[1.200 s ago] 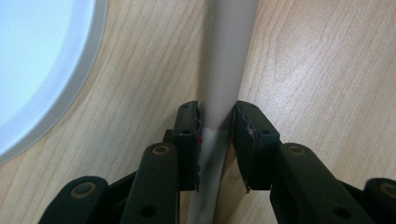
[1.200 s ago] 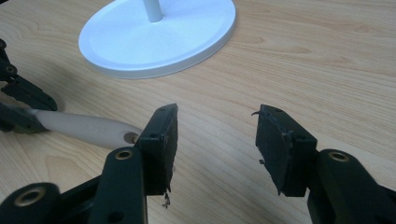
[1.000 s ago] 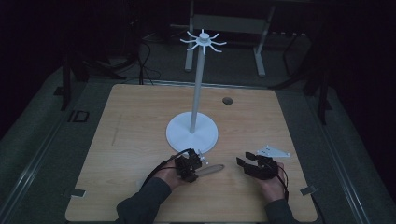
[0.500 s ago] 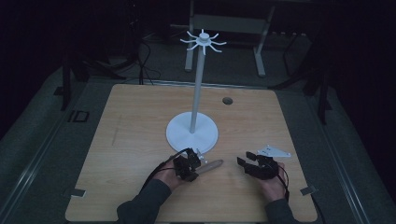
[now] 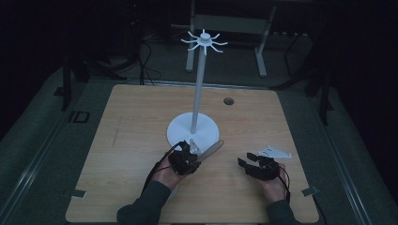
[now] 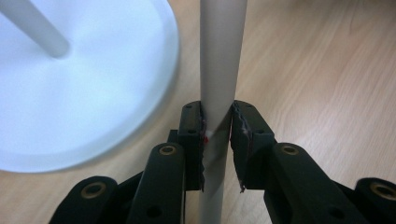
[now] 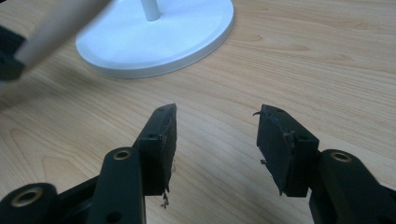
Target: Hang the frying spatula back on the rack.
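A pale grey-white rod (image 6: 217, 84), smooth and round, is clamped between the black jaws of the left tongs (image 6: 217, 140); in the high view it points from those tongs (image 5: 191, 152) up and to the right, low over the wooden bench (image 5: 131, 122), its free end just beside the stand's base. The white stand (image 5: 197, 93) sits upright near the middle of the bench; it has a flat round base (image 7: 187, 32), a tall thin pole, and a crown of short curved hooks (image 5: 204, 41) at the top.
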The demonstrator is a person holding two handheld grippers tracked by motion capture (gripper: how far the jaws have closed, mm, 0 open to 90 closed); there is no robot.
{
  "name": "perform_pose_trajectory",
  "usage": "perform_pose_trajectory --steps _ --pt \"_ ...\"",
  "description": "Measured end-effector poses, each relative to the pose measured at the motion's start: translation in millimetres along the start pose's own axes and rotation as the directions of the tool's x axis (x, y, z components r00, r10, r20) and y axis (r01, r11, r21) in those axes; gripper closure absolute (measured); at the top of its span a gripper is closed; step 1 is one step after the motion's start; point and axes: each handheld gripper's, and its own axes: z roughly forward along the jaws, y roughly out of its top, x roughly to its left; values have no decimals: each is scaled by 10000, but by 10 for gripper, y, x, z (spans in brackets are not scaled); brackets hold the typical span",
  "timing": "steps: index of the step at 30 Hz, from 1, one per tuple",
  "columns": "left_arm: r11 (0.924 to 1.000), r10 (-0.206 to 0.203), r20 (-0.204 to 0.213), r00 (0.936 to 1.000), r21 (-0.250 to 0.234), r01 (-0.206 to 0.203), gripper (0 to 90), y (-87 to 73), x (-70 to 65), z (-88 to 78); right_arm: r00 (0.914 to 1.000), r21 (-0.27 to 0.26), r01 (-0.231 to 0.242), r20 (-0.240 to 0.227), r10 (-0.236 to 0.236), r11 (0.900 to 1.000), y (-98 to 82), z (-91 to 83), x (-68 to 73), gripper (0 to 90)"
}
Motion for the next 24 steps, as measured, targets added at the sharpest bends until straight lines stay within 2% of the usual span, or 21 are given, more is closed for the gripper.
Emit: perform_pose_trajectory --steps 3,4,8,11,16,21,24 --pt "9987 -181 -142 9997 -477 174 750 14 16 -83 9999 -8 46 -125 -46 10000 8 19 31 472" --pt "9975 -301 -70 9995 -638 296 749 19 23 -106 9998 -15 37 -193 -37 10000 14 27 48 473" --pt "9900 -666 -137 9977 -1254 644 750 49 33 -193 9987 -115 11 -516 -17 9999 53 53 105 473" --pt "9822 -851 -357 9957 -1709 779 750 68 34 -265 9981 -120 157 -593 -163 9998 71 67 153 473" --pt "9628 -1207 -846 9891 -2527 959 751 77 40 -380 9976 -22 231 -654 -232 9997 65 105 192 473" --pt "9364 -1680 -1245 9779 -3301 1188 751 88 33 -470 9974 31 346 -633 -344 9994 61 122 209 473" --pt "9300 -1779 -1334 9750 -3465 1222 750 108 34 -503 9975 56 368 -598 -364 9993 56 124 208 473"
